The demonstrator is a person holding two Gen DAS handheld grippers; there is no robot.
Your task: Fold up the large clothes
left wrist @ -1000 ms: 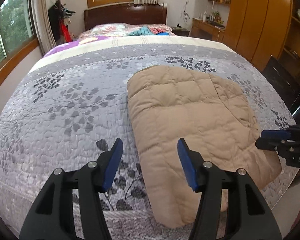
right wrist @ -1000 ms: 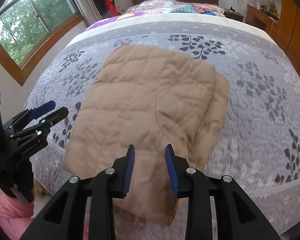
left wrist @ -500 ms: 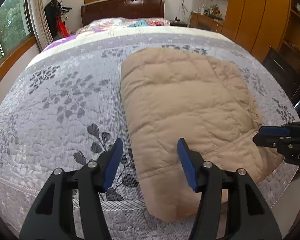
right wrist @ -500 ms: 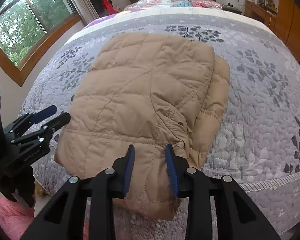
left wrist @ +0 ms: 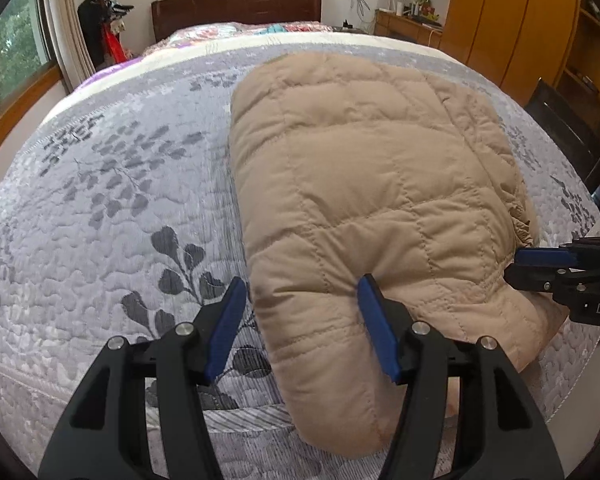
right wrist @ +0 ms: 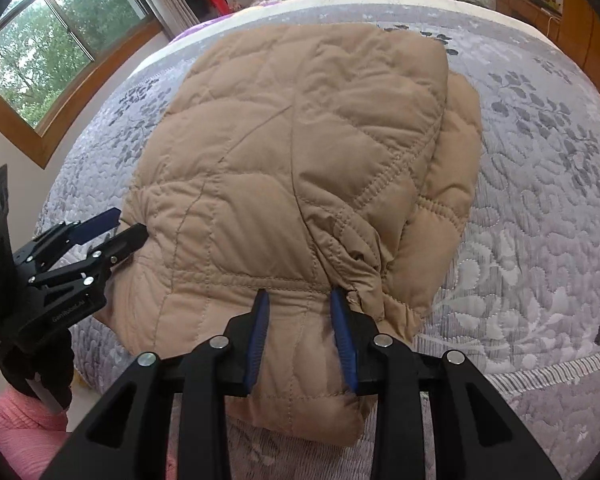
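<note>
Jacket (left wrist: 372,200) hem now straddled by both tools.
Left tool (left wrist: 300,328) wide, right tool (right wrist: 302,334) narrower; both advanced to near edge on bed (left wrist: 100,200), grasp likely next.

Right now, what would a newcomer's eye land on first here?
The tan quilted jacket, folded on the grey leaf-print bedspread near the bed's foot. Then both open hand-held grippers straddling its near edge: left hand-held gripper at the left corner, right hand-held gripper further right.

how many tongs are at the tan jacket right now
2. The left tongs are open around the near left end of the tan jacket. The right tongs are open around its near hem further right. Neither is visibly clamped.
</note>
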